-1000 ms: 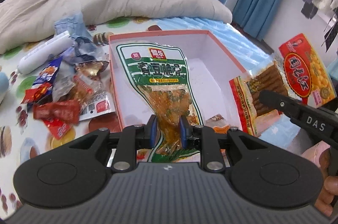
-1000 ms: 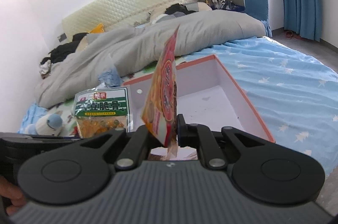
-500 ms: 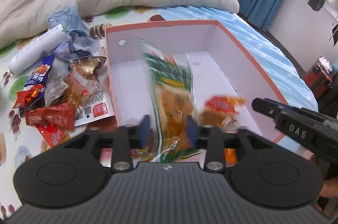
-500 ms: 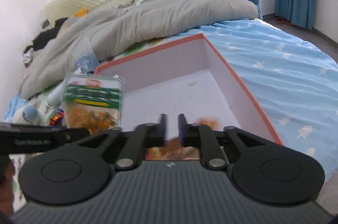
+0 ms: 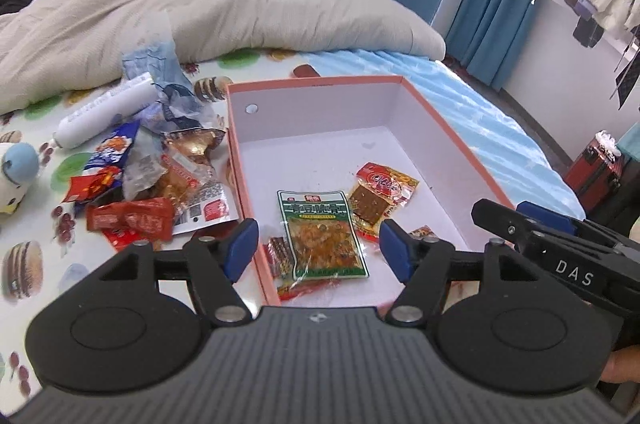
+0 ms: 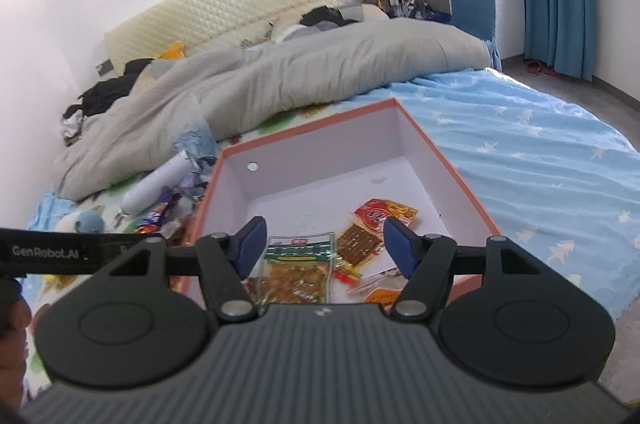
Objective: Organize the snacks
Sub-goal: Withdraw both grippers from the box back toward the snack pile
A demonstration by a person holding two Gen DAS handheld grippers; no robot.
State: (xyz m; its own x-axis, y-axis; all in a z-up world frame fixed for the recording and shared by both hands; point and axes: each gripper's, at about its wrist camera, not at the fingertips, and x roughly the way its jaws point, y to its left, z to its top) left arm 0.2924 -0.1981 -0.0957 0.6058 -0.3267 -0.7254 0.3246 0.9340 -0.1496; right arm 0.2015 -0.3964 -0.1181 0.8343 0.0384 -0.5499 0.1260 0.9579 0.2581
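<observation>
A pink-rimmed white box (image 5: 436, 128) (image 6: 436, 152) lies on the bed. On its floor rest a green snack packet (image 5: 320, 232) (image 6: 298, 264) and a red-and-yellow packet (image 5: 378, 196) (image 6: 374, 224), with smaller packets near the front wall. My left gripper (image 5: 318, 248) hovers above the box's near end, its jaws opening with nothing between the pads. My right gripper (image 6: 322, 240) hangs over the same end, jaws also opening and empty; in the left wrist view it shows at the right (image 5: 532, 236).
A pile of loose snack packets (image 5: 136, 184) lies left of the box, with a white tube (image 5: 104, 116) and a blue plush toy (image 5: 16, 176). A grey duvet (image 5: 240, 12) covers the far bed. The blue starred sheet (image 6: 540, 152) lies right of the box.
Both grippers opened and let go: the green packet and the red-and-yellow packet dropped from upright in the jaws to flat on the box floor. Both hands drew back a little.
</observation>
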